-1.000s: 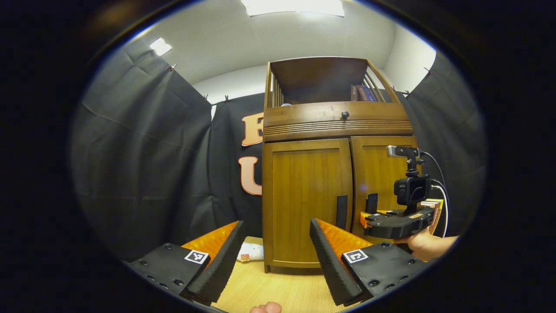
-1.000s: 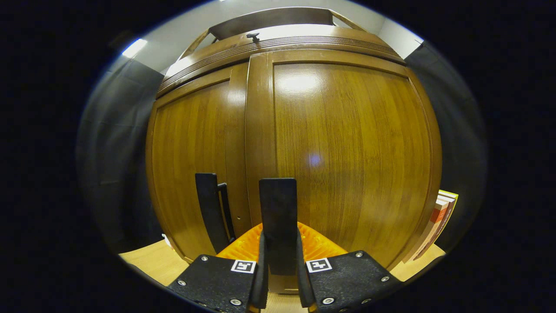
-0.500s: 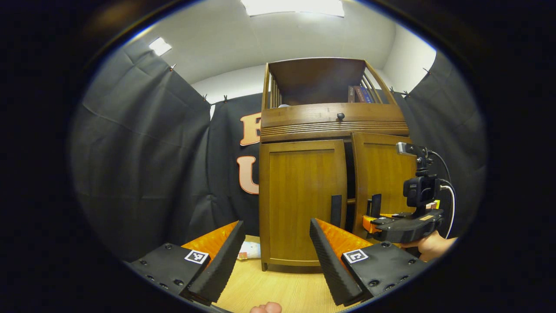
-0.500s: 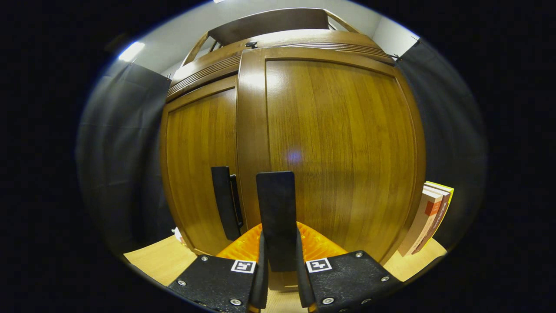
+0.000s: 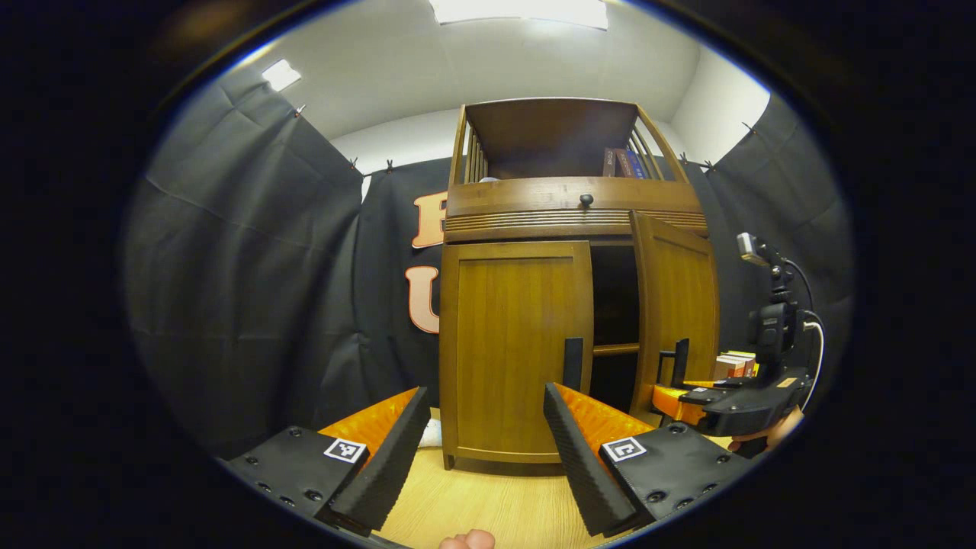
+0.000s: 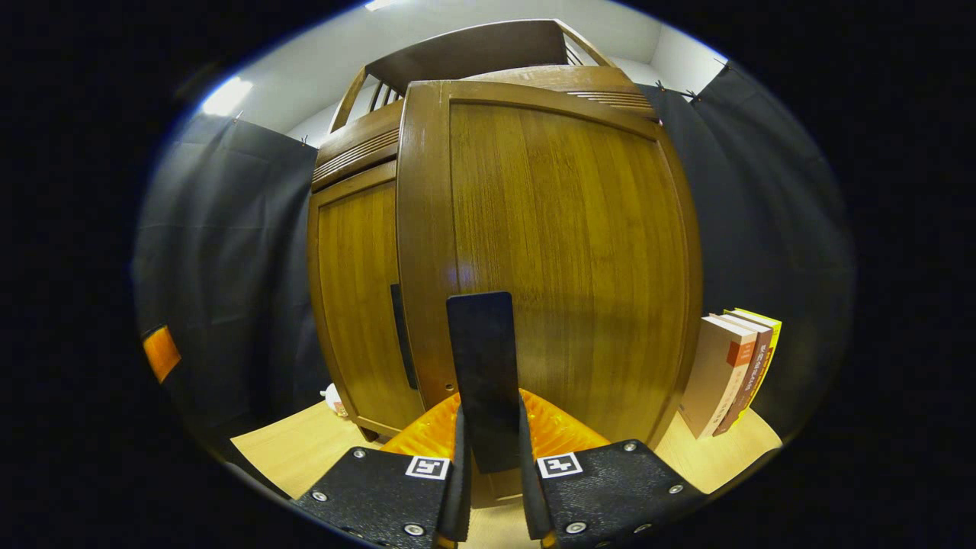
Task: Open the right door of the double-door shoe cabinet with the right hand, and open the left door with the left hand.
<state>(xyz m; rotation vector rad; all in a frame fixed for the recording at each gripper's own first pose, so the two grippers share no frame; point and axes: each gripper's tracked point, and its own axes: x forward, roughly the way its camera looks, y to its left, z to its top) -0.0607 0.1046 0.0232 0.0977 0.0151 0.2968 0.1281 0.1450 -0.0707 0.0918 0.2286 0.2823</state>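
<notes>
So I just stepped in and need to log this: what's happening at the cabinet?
A person is opening a wooden cabinet with two hand-held grippers. The right hand-held gripper is shut on the right door's handle, and the right door stands partly open, showing a dark interior with a shelf. The left door is shut, its handle untouched; the left hand-held gripper is open, short of it. Books lean beside the cabinet.

You're in a staged recording booth, not a real home: pinned black cloth walls [image 5: 244, 290], white ceiling w/ a flat light panel [image 5: 518, 11], one brown wooden double-door shoe cabinet [image 5: 518, 343] on pale wood-look floor [image 5: 488, 507].
</notes>
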